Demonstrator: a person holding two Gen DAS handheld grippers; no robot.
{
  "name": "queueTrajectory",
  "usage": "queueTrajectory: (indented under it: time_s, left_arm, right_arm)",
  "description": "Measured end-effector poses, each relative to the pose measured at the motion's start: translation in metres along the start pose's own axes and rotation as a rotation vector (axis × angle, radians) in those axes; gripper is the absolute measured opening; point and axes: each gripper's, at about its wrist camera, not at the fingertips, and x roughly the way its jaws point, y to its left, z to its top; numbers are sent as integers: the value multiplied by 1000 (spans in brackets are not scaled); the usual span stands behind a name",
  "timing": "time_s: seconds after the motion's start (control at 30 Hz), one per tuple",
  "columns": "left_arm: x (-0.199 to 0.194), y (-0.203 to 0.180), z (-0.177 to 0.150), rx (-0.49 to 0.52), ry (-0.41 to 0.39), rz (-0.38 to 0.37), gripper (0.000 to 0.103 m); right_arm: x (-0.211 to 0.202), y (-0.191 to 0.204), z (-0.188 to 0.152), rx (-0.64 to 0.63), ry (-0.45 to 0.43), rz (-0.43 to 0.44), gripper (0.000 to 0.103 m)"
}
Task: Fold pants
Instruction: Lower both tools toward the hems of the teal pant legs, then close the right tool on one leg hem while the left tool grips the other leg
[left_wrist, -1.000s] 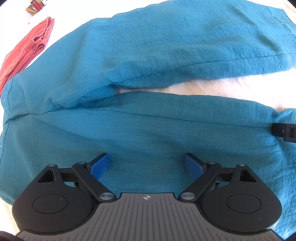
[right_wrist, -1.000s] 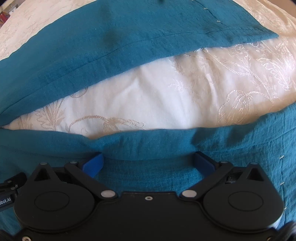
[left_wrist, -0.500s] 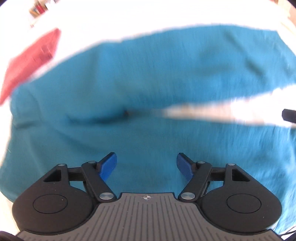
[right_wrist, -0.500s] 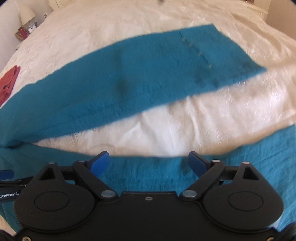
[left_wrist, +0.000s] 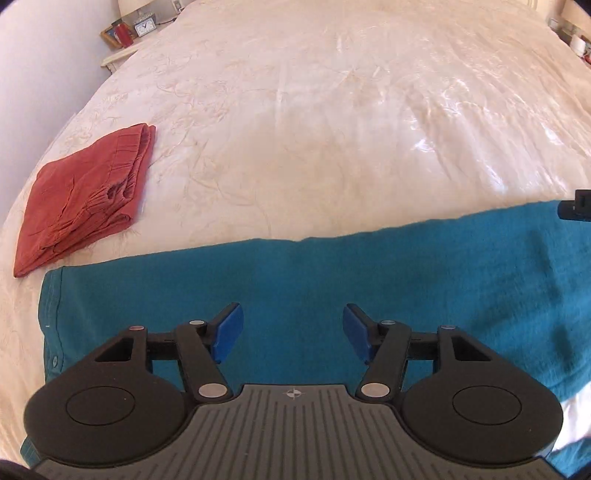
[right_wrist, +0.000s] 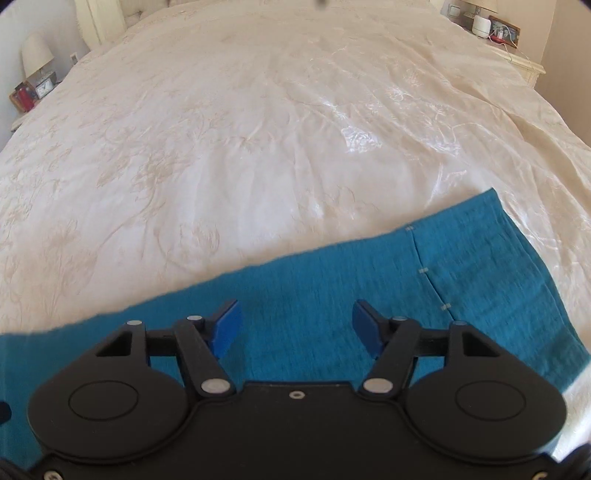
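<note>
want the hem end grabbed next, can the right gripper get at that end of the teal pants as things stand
Probably yes. The right gripper is open above the teal pants, and the hem end lies flat on the bedspread just to its right, with nothing on it.

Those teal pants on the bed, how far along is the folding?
Done: the teal pants lie as one long flat band on the bedspread, legs apparently stacked; a folded red garment sits aside. In hand: nothing; the left gripper and right gripper hover open above the cloth. Left: probably folding the length over, hem end towards the waist.
</note>
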Motion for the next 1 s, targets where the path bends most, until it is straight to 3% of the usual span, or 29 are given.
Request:
queueTrajectory:
  time_s: [0.1,0.23,0.3,0.33,0.37,0.4,0.6,0.77,1.0]
  left_arm:
    - [10,6,8,-25,8,-5,59]
    - [21,12,9,-27,42,-17,59]
    - [25,13,8,-29,60,-27,59]
    - [25,14,8,-33,65,-30,59]
    - [25,15,7,-37,66,-33,59]
    - [25,17,8,-43,64,-35,59]
    - [15,31,17,-95,4,-77,59]
    - [12,32,30,-120,-14,-120,59]
    - [34,27,35,-155,113,-205,60]
  right_arm:
    - [20,8,21,42,3,-56,85]
    - [55,7,41,93,100,-135,84]
    - [67,3,44,110,156,-160,73]
    - [73,0,44,114,189,-171,51]
    - [73,-3,41,118,207,-157,21]
    - [70,-8,38,131,218,-124,18]
    - [0,-31,6,146,130,-32,17]
    - [-40,-47,-31,159,123,11,17]
    - [-38,-52,-45,193,137,27,17]
